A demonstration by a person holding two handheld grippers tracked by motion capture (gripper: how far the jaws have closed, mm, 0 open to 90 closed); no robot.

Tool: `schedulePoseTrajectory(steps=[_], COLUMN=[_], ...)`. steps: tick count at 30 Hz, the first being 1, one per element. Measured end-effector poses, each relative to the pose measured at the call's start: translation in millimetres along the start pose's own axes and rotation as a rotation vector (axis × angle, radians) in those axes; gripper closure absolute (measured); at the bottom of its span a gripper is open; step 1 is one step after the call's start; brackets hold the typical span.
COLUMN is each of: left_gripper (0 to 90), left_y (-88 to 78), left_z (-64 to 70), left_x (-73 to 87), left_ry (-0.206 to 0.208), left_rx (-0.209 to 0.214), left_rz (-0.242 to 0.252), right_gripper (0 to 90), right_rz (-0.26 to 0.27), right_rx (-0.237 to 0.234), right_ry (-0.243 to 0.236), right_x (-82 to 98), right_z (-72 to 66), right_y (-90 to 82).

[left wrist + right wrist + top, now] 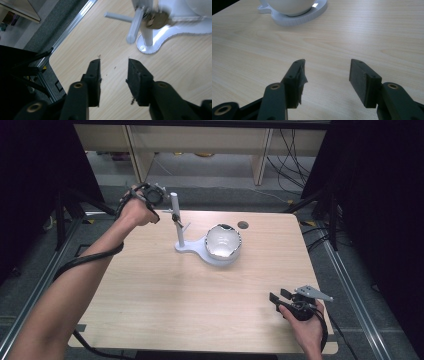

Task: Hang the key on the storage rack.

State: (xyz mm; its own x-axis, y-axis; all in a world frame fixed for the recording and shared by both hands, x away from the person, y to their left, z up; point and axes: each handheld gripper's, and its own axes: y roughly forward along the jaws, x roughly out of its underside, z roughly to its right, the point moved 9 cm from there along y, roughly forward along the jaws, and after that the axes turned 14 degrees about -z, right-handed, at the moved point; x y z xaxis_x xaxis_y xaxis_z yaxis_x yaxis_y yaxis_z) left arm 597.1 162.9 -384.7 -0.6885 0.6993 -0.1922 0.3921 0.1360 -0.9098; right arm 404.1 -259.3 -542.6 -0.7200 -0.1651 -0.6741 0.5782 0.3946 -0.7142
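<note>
Right gripper [278, 296] sits nearest, at the near right corner of the table [165, 300], its 2 jaws well apart with nothing between them; in the right gripper view they point across bare wood toward the bowl [287, 6]. It looks idle, resting low over the tabletop.

Farther off, at the far left edge, the left gripper [161, 195] is held up beside the post [176, 220] of the white stand [200, 251]. Its jaws stand partly apart and empty: in the left gripper view only wood shows between the pads, and the stand's post and pegs lie just ahead of the tips. A small brass padlock [156, 20] hangs on a peg [135, 25] of that post, clear of the jaws, blurred in that view. In the high view the padlock [176, 217] shows as a small dark shape against the post.

Beyond it, the bowl [223, 241] rests on the round pad of the same stand.

Judging by this, the hanging of the padlock looks done, with the jaws off it. What seems left is drawing the left hand [136, 212] clear without knocking the post.
</note>
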Motion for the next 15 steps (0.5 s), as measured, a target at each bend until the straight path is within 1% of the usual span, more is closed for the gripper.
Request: schedulePoseTrajectory(steps=[1, 2, 3, 4, 5, 6, 7, 8, 9, 10, 11, 12, 13, 14, 15], left_gripper=[57.1, 54.2, 52.6, 49.4, 47.2, 44.7, 43.3, 41.5, 39.9, 38.8, 37.9, 37.1, 36.5, 36.0, 35.6], left_y=[0.0, 0.8, 2.0, 3.8, 3.8, 8.2, 11.2, 11.2, 15.6, 26.4, 26.4, 37.7, 37.7, 50.3, 50.3], left_z=[0.0, 0.1, 0.7, 1.5, 1.5, 5.1, 8.6, 8.6, 12.6, 21.9, 21.9, 35.5, 35.5, 54.6, 54.6], left_x=[0.0, 10.4, 15.8, 22.1, 22.1, 37.2, 45.5, 45.5, 53.5, 69.4, 69.4, 88.7, 88.7, 110.3, 110.3], left_ry=[0.0, -0.019, -0.043, -0.064, -0.064, -0.099, -0.114, -0.114, -0.136, -0.154, -0.154, -0.211, -0.211, -0.216, -0.216], left_rx=[0.0, 0.007, 0.013, 0.019, 0.019, 0.031, 0.044, 0.044, 0.056, 0.084, 0.084, 0.108, 0.108, 0.129, 0.129], left_rz=[0.0, 0.036, 0.061, 0.088, 0.088, 0.136, 0.162, 0.162, 0.197, 0.275, 0.275, 0.341, 0.341, 0.39, 0.39], right_gripper=[47.1, 47.1, 47.1, 47.1, 47.1, 47.0, 47.0, 47.0, 47.0, 46.9, 46.9, 46.9, 46.9, 46.9, 46.9], right_rz=[0.0, -0.006, -0.001, 0.001, 0.001, 0.013, 0.026, 0.009, 0.013, 0.012, 0.012, 0.029, 0.028, 0.032, 0.032], right_rx=[0.0, -0.013, -0.007, -0.014, -0.014, -0.007, 0.011, 0.016, 0.024, 0.024, 0.024, 0.002, -0.007, -0.003, -0.003], right_ry=[0.0, 0.01, 0.008, 0.005, 0.005, 0.049, 0.01, 0.015, 0.004, 0.005, 0.005, 0.016, 0.009, 0.005, 0.005], right_x=[0.0, 0.4, -0.2, -0.5, -0.5, -0.8, -2.2, -1.1, -1.5, -1.5, -1.5, -2.8, -2.7, -3.0, -3.0], right_z=[0.0, -0.1, 0.8, 1.1, 1.1, -0.1, 3.8, 3.9, 5.3, 5.1, 5.1, 2.7, 3.0, 3.6, 3.6], right_y=[0.0, -1.1, -1.6, -3.0, -3.0, -3.8, -3.0, -3.6, -3.8, -3.9, -3.9, -4.3, -5.1, -5.3, -5.3])
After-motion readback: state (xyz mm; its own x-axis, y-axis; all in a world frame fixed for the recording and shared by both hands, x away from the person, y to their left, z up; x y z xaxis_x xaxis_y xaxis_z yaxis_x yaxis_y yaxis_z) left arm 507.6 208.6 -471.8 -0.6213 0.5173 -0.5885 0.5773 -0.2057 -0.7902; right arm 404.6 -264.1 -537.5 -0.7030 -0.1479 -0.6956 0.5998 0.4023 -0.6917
